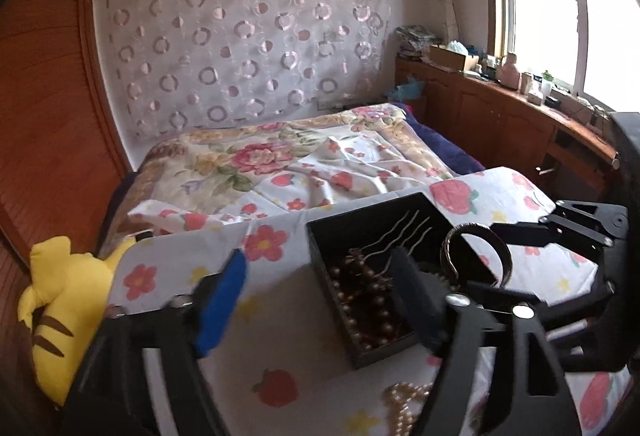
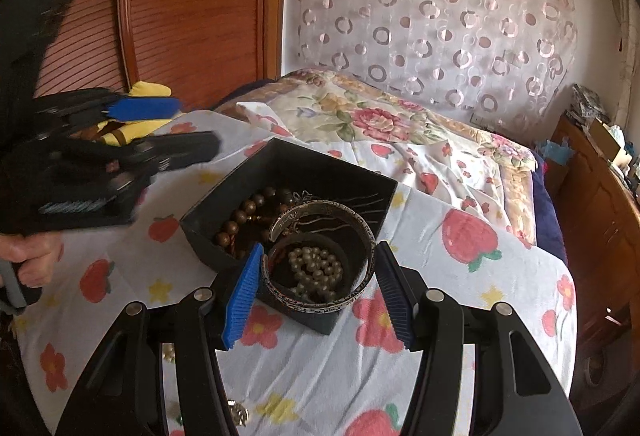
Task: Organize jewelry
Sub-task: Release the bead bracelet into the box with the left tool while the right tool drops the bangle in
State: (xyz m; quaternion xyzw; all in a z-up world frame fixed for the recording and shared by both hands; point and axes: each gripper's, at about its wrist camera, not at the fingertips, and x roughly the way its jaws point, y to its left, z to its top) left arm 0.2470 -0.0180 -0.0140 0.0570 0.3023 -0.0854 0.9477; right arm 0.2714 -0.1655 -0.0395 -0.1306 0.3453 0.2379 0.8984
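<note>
Your right claw holds the wide metal bangle between its blue pads, one pad on each side of the ring, directly above the near corner of the black jewelry box. Your left claw is spread wide with nothing between its fingers; in the right wrist view it stands at the left of the box, apart from it.

The box sits on a small table covered with a cloth of strawberries and flowers. Inside the box you see the brown bead strand, a pale pearl strand and wavy hairpins by the far wall. The near corner of the box is close to your right fingers, so there is little room there. To the right of the box the cloth is bare up to the table's edge.

Another pearl necklace lies on the cloth at the near edge, just beside your left claw's right finger. Behind the table is the bed, and a yellow plush toy rests at the left.
</note>
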